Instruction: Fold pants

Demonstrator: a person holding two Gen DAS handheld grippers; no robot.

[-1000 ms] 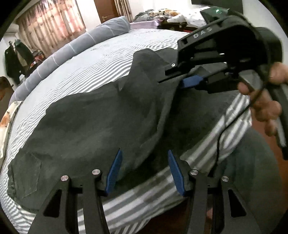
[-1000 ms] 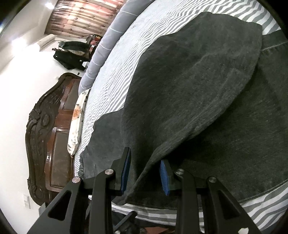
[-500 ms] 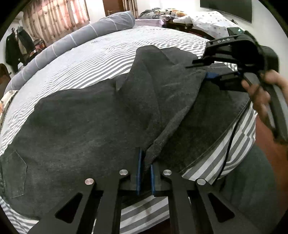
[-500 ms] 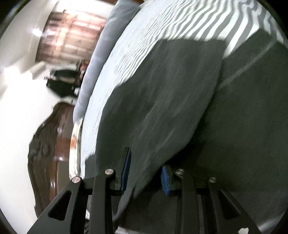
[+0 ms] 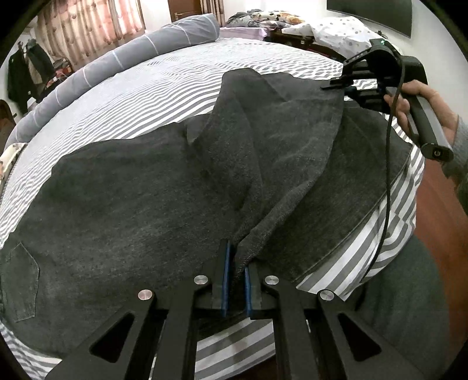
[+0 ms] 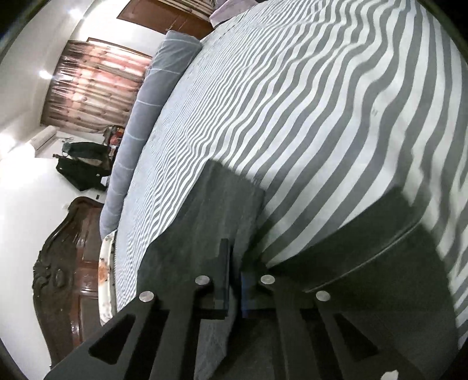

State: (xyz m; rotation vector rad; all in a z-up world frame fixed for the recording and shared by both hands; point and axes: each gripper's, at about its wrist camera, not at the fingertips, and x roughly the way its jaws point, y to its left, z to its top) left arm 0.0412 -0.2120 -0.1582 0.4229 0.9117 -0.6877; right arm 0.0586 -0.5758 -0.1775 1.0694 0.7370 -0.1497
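Observation:
Dark grey pants [image 5: 122, 204] lie spread on a grey-and-white striped bed [image 5: 163, 84]. One folded-over leg [image 5: 280, 152] is raised off the lower layer. My left gripper [image 5: 235, 271] is shut on the near edge of that leg. My right gripper [image 5: 340, 86] shows at the upper right of the left wrist view, shut on the far corner of the same leg. In the right wrist view the right gripper [image 6: 234, 277] pinches dark pants fabric [image 6: 204, 233] between its jaws, with the lower layer [image 6: 380, 254] to the right.
A long grey bolster [image 5: 117, 61] lies along the far side of the bed. A carved wooden headboard [image 6: 67, 277] stands at the left. Curtains [image 5: 90, 26], hanging clothes [image 5: 26, 73] and a cluttered table [image 5: 292, 26] stand beyond. The bed's near edge drops to a reddish floor [image 5: 438, 210].
My left gripper closed on the leg's near edge. My right gripper closed on the far corner and lifted it up and away, raising the leg off the lower layer.

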